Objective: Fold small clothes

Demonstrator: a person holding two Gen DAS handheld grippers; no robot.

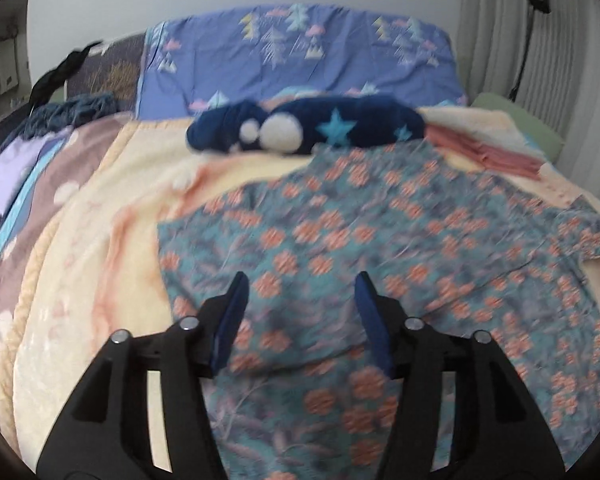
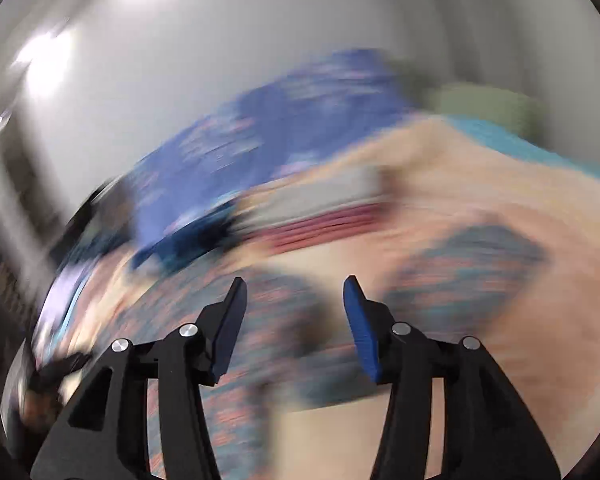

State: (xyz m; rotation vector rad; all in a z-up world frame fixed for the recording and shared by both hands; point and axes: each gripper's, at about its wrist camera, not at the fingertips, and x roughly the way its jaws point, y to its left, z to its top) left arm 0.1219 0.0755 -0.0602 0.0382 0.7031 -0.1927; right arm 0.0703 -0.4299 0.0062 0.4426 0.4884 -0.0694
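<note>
Only left wrist view shows the floral garment [image 1: 380, 240] sharply.

Floral shirt [image 1: 380, 240], teal with coral blossoms, spread flat and face-up on cream blanket [image 1: 100, 240]. One short sleeve out to the right. Lightly wrinkled, unfolded. Behind it, touching its far edge: navy plush garment [image 1: 312, 128] with light-blue stars and white pompoms, bunched.

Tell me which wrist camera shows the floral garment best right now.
The left wrist view: the floral garment lies spread on the blanket, its outline readable beyond the open left gripper. The right wrist view gives only a motion-smeared patch of it.
</note>
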